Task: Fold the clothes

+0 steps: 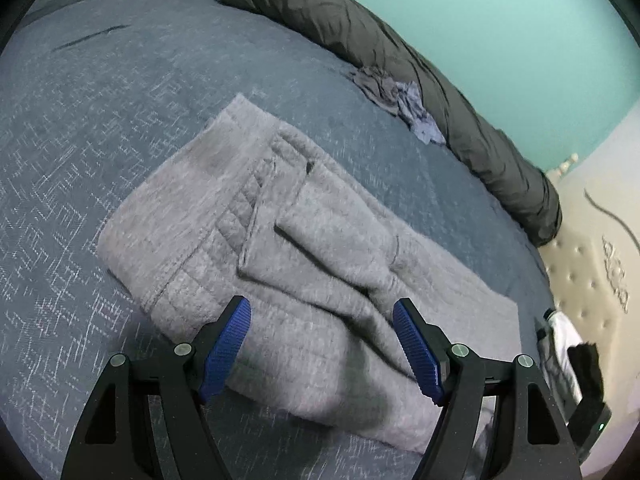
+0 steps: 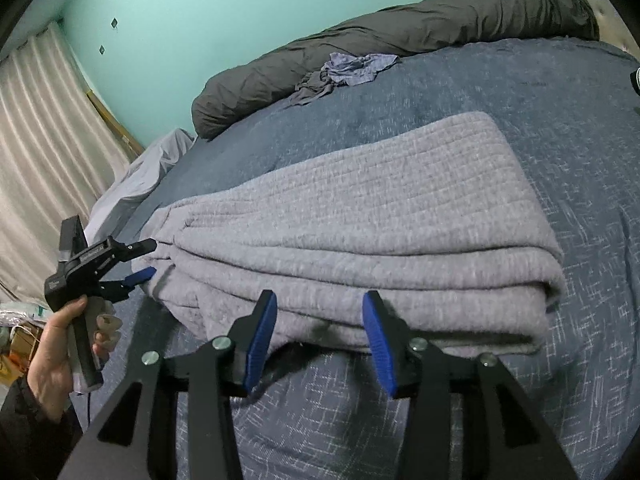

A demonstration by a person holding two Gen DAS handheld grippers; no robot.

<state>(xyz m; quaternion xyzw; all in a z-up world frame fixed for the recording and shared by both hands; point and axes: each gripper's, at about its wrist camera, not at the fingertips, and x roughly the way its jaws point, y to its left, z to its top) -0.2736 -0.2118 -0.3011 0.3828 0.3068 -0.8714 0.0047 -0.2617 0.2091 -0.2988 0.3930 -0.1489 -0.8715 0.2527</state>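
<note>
A grey quilted garment (image 1: pixel 280 248) lies folded in layers on the blue bedspread (image 1: pixel 80 140). It also shows in the right wrist view (image 2: pixel 360 216) as a flat stack. My left gripper (image 1: pixel 322 312) is open, its blue pads just above the garment's near end, holding nothing. My right gripper (image 2: pixel 320 300) is open at the stack's near folded edge, empty. The left gripper also shows in the right wrist view (image 2: pixel 150 258), held in a hand at the stack's left end, jaws apart.
A dark grey rolled duvet (image 1: pixel 400 60) lies along the far side by the teal wall. A small crumpled blue-grey cloth (image 1: pixel 400 96) lies beside it. A beige tufted headboard (image 1: pixel 580 264) is at right. Curtains (image 2: pixel 44 140) hang at left.
</note>
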